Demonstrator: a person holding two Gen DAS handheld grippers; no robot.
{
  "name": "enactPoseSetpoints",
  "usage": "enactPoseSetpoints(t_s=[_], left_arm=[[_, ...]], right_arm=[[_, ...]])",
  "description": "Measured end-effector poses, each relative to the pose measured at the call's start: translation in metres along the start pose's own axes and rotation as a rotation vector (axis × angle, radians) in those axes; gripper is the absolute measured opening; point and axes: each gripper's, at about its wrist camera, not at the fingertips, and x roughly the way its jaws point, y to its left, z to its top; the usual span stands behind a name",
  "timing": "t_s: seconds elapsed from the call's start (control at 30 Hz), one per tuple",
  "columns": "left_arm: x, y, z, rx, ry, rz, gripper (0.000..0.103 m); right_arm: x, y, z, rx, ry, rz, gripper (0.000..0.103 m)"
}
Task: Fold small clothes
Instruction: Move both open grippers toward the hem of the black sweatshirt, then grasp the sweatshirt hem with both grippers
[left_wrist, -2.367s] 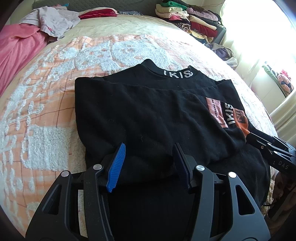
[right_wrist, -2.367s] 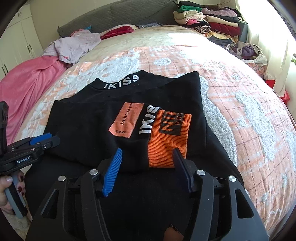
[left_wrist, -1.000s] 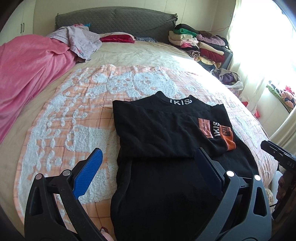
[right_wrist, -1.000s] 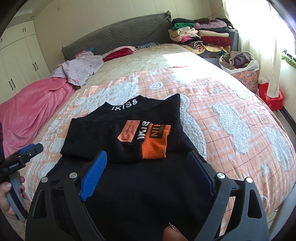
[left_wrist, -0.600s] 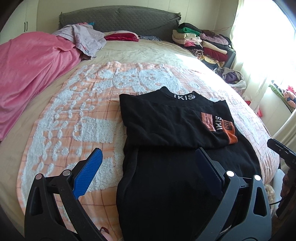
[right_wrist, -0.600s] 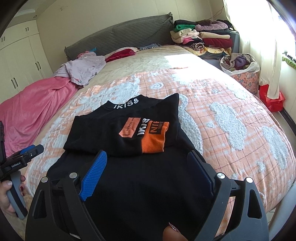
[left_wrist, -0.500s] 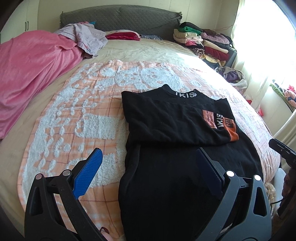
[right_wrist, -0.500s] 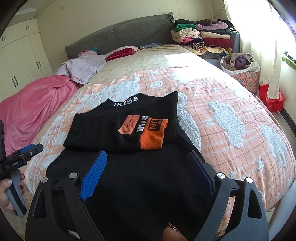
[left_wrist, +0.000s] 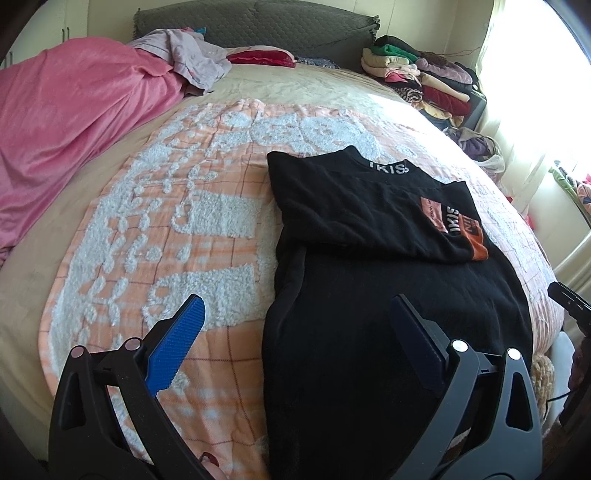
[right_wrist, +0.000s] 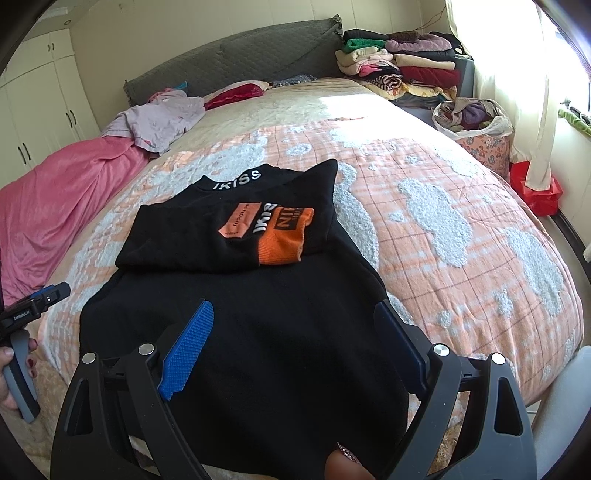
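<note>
A black sweatshirt (left_wrist: 369, 266) lies flat on the bed, collar with white lettering away from me, sleeves folded across the chest, an orange cuff (right_wrist: 282, 242) on top. It also shows in the right wrist view (right_wrist: 258, 314). My left gripper (left_wrist: 295, 332) is open and empty, held above the sweatshirt's near left edge. My right gripper (right_wrist: 291, 339) is open and empty above the sweatshirt's lower part. The left gripper also shows at the left edge of the right wrist view (right_wrist: 40, 301).
An orange and white blanket (left_wrist: 184, 221) covers the bed. A pink cover (left_wrist: 66, 110) and a lilac garment (right_wrist: 159, 118) lie at the far left. Stacked folded clothes (right_wrist: 399, 70) and a full bag (right_wrist: 476, 122) stand at the far right.
Both grippers opened, let go of the sweatshirt and drew back and up from it. The left gripper also shifted left. The sweatshirt lies still.
</note>
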Motion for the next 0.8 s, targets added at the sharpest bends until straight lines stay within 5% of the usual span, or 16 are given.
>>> enactPoseSetpoints(t_s=[0.8], left_arm=[[0.013, 0.009, -0.056, 0.015, 0.149, -0.012, 0.093]], right_arm=[[0.011, -0.039, -0.054, 0.036, 0.155, -0.021, 0.088]])
